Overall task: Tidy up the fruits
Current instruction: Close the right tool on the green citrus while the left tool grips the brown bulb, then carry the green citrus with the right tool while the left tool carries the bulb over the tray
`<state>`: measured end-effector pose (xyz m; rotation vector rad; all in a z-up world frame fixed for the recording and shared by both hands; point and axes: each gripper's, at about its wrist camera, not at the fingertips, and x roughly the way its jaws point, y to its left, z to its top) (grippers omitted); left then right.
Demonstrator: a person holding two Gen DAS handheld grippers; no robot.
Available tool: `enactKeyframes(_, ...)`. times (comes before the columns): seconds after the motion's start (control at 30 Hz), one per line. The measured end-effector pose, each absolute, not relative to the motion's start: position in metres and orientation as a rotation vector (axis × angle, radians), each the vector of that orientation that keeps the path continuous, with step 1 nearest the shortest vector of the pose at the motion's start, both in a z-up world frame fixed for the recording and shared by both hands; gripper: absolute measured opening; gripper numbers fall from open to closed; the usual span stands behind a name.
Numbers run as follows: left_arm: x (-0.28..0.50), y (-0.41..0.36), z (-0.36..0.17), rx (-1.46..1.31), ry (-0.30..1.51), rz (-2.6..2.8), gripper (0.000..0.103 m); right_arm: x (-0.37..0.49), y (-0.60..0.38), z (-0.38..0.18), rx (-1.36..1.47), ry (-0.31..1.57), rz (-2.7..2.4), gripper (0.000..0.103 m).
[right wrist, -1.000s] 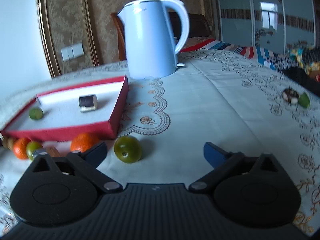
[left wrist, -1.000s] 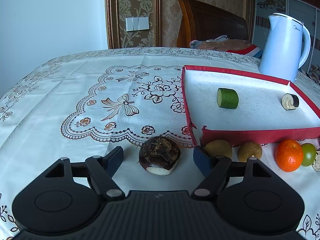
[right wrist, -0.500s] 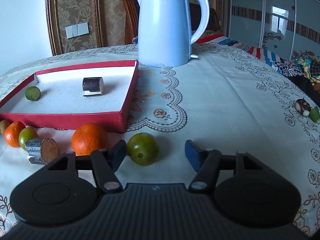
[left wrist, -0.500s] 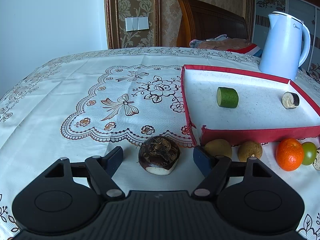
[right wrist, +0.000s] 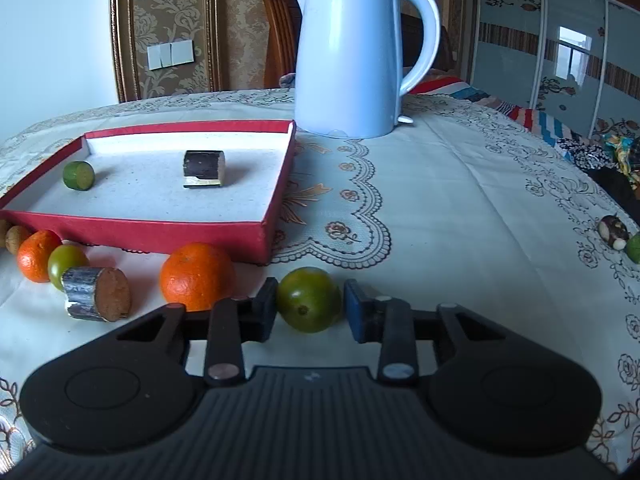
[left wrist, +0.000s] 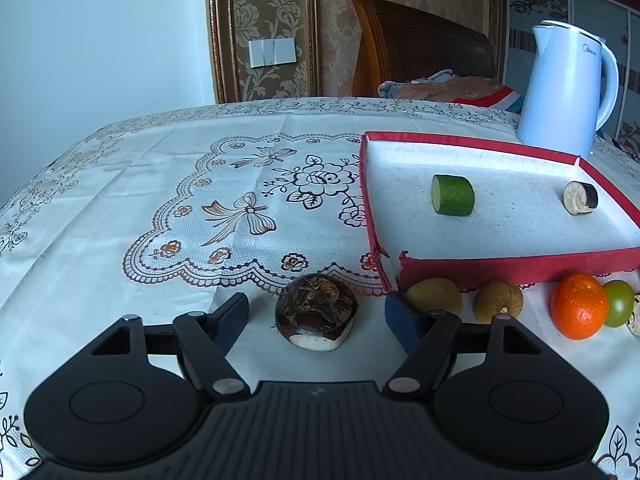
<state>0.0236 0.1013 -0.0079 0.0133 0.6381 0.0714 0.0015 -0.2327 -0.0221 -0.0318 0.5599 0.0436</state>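
- The right claw [right wrist: 309,309] pinches a green fruit [right wrist: 309,299] on the bench [right wrist: 460,184], just beside an orange [right wrist: 197,274].
- The left claw [left wrist: 316,312] is closing, its fingers not touching the brown root piece [left wrist: 316,316] between them.
- The red tray [left wrist: 520,268] is near.

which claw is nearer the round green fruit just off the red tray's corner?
Right. The right claw is shut on the round green fruit. The left claw straddles a dark brown cut root chunk far along the red tray, closing without touching it.
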Motion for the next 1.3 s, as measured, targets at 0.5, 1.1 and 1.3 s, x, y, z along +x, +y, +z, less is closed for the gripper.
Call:
enactKeyframes(0.5,0.021,0.101,-0.007,0.013,0.627,0.071,0.041,0.001,-0.232,-0.022,-0.036,0.556,0.04,0.03)
enactKeyframes(1.1,0.008,0.106,0.0,-0.014,0.58,0.124,0.041,-0.005,-0.247,-0.022,0.054,0.532,0.022,0.029)
enactKeyframes(1.3,0.001,0.103,0.001,-0.022,0.578,0.113,0.041,-0.009,-0.25,-0.023,0.075,0.513,0.008,0.029)
